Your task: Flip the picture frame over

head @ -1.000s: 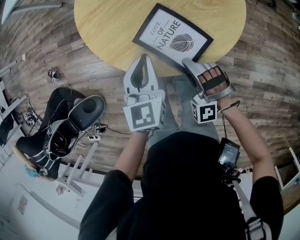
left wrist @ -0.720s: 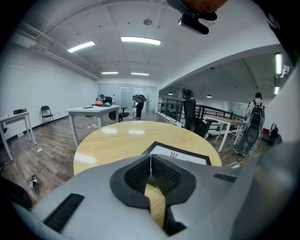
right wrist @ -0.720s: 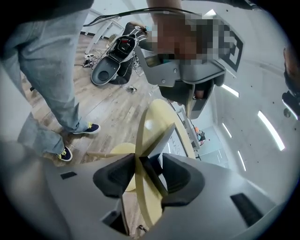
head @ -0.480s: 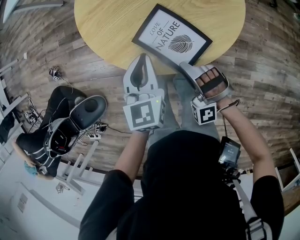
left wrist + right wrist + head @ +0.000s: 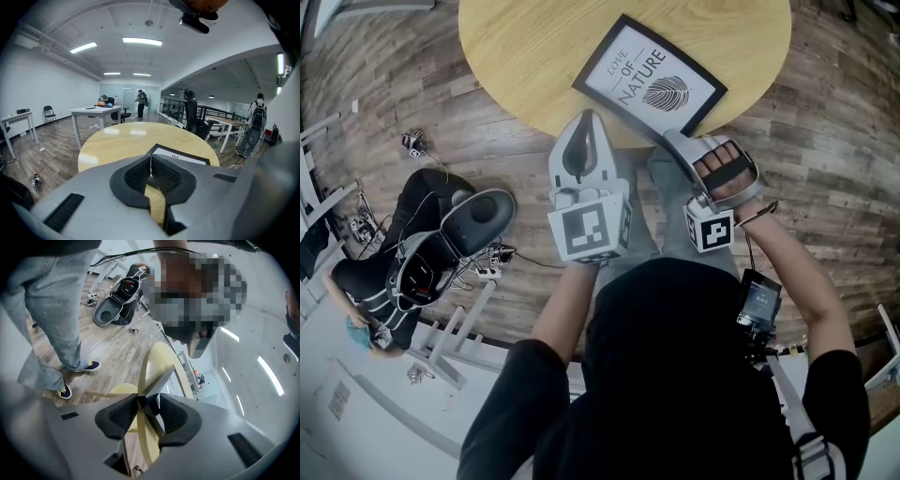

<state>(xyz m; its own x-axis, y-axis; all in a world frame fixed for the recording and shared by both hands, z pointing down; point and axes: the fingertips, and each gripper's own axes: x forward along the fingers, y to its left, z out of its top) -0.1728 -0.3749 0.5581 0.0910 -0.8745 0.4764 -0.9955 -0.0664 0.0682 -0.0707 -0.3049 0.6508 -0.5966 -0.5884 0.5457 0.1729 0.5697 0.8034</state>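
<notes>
Your right claw (image 5: 677, 138) has just been closing, and its pads now look pinched on the near corner of the picture frame (image 5: 649, 77), right at the edge of the table (image 5: 520, 56). The frame itself has not left the table and lies flat, print up. Your left claw (image 5: 578, 127) hangs closed and empty just beside the frame. With that corner gripped, the flip can likely start: lift it and roll it over.

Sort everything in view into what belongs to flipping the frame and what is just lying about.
For the job: picture frame; right gripper, jaws have just been closing, now pinching the frame's corner; left gripper, jaws together, empty; round table.
Lying about: black bag on the floor; cables beside it.
</notes>
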